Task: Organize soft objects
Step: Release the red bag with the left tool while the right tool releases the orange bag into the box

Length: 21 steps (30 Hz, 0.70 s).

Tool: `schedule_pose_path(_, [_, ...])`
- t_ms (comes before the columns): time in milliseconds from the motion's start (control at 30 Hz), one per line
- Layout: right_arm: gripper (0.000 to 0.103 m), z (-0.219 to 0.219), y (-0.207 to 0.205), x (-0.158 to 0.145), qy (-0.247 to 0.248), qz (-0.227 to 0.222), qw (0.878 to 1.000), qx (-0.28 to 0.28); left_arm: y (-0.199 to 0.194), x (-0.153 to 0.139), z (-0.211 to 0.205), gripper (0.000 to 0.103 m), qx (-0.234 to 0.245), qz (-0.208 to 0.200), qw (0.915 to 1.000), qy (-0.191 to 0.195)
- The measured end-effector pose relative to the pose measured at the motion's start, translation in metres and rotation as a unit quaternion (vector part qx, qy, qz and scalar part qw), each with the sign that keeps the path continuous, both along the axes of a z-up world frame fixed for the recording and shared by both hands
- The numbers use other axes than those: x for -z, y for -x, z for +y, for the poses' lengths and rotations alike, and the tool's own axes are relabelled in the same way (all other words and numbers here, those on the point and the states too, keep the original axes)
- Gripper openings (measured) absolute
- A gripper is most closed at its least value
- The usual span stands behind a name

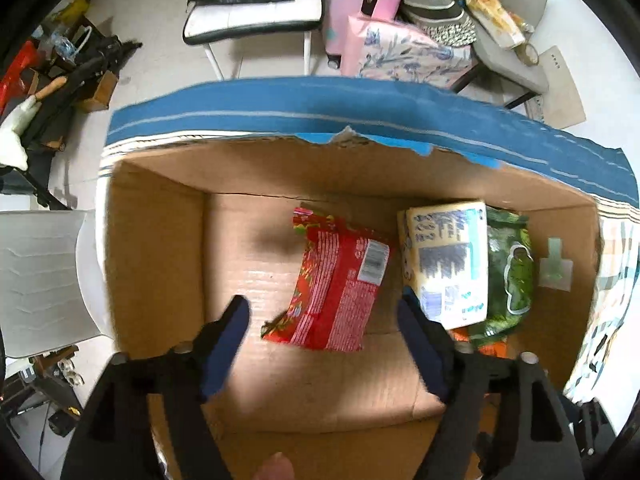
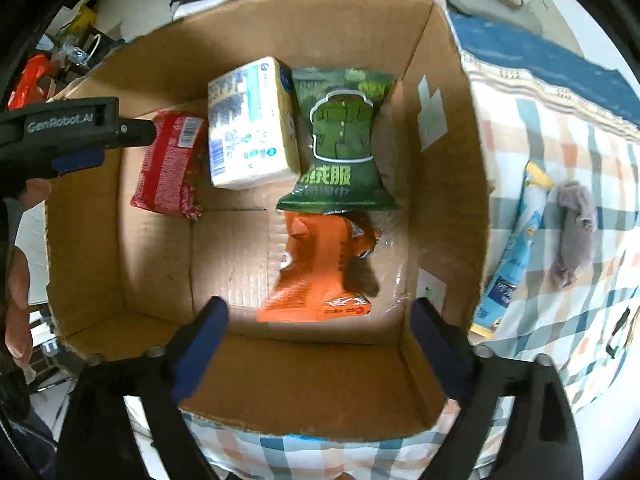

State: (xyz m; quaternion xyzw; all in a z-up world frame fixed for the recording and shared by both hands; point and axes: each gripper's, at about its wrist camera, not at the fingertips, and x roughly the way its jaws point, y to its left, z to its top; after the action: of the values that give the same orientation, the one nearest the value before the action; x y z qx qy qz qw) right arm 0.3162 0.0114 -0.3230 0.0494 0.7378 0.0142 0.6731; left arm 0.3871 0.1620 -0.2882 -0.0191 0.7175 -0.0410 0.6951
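An open cardboard box [image 1: 156,240] [image 2: 440,184] holds a red packet [image 1: 340,276] [image 2: 170,168], a pale yellow tissue pack [image 1: 448,264] [image 2: 252,124], a green packet [image 1: 514,272] [image 2: 344,144] and an orange packet [image 2: 320,268]. My left gripper [image 1: 322,312] is open and empty above the box, just over the red packet; it also shows in the right wrist view [image 2: 76,136]. My right gripper [image 2: 318,320] is open and empty above the box's near edge, over the orange packet. A blue packet [image 2: 516,252] and a grey cloth [image 2: 574,232] lie outside the box on the checked cloth.
The box sits on a checked and blue cloth [image 2: 560,128] [image 1: 280,100]. Behind it stand chairs [image 1: 256,20], a pink suitcase [image 1: 360,4] and piled bags. Tools and clutter [image 1: 60,80] fill the floor at left. A white chair [image 1: 40,276] is at left.
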Motion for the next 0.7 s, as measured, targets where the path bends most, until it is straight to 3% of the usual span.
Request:
schedule_pose_path(100, [0.097,0.004,0.006,-0.018,0.019,-0.023,0.999,-0.011,0.015,-0.020,0.003,0.088,0.009,-0.024,0.9997,-0.001])
schedule_pose_path(400, [0.102,0.003,0.032,-0.072,0.024,-0.081,0.996,-0.017,0.092,-0.088,0.022,0.088,-0.003,-0.105,0.9944,0.000])
schedule_pose_path(700, [0.102,0.004,0.066,-0.119,0.009,-0.122,0.992,-0.034,0.141,-0.125,0.022,0.088,-0.010,-0.130,0.9915,-0.006])
